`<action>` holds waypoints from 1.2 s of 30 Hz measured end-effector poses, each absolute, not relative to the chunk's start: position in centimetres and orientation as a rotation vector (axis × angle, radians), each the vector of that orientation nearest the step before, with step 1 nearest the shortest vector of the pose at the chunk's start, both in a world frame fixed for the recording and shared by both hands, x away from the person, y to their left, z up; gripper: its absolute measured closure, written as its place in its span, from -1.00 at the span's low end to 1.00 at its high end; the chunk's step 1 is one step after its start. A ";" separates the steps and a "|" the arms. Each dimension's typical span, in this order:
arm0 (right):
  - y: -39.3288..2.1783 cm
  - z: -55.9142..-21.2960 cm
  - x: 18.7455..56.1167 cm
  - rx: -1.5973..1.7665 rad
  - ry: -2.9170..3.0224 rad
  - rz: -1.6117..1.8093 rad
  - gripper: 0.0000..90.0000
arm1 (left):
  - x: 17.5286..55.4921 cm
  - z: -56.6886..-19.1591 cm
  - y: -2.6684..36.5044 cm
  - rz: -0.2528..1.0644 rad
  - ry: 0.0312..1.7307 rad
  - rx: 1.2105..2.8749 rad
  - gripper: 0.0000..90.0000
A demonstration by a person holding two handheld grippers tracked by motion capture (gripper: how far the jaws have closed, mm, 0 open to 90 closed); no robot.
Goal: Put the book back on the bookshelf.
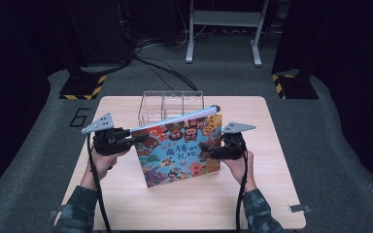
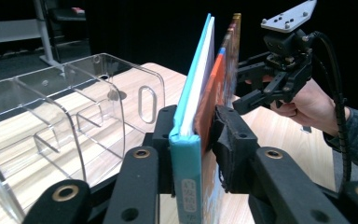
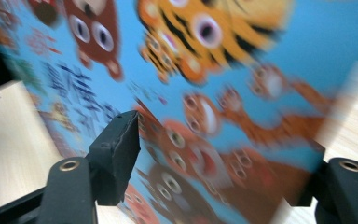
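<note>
The picture book [image 1: 179, 148] is standing upright just before the clear organizer [image 1: 171, 106], long axis running hand to hand. The left gripper [image 2: 193, 147] is clamping its spine end; the right gripper [image 1: 208, 151] is opening, one jaw either side of the cover, at the far edge.

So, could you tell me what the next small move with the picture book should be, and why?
Probably carry the picture book back toward the clear organizer and line it up over a slot. The left gripper is clamped on the spine end and holds the book upright on the table, while the right gripper sits at its cover, jaws apart, so it seems to be letting go.
</note>
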State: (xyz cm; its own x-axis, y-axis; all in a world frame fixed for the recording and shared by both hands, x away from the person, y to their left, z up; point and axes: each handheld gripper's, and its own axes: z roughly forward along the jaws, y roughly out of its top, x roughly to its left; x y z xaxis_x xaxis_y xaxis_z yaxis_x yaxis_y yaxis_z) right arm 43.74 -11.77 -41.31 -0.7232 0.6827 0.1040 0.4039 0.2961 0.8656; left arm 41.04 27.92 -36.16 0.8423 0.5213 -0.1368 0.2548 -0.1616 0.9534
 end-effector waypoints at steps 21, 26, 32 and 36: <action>-10.8 -41.6 45.2 1.038 2.217 1.432 -0.58 | 40.8 -35.3 27.6 0.278 0.519 1.824 0.67; -10.2 -41.5 45.2 1.040 2.207 1.414 -0.60 | 40.9 -35.1 28.0 0.282 0.532 1.833 0.66; -9.3 -41.4 45.0 1.021 2.186 1.398 -0.60 | 40.7 -34.9 28.4 0.307 0.526 1.835 0.66; -9.3 -41.4 45.0 1.025 2.185 1.414 -0.61 | 40.5 -34.5 28.4 0.323 0.526 1.860 0.63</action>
State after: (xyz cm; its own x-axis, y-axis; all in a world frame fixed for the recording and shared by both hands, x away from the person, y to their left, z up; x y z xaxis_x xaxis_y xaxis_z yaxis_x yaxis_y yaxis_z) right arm 44.97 -9.27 -41.43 -0.6807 0.7263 0.0956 0.3846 0.2432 0.8905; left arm 40.45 28.37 -34.49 0.8632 0.5037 -0.0324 0.1985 -0.2797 0.9394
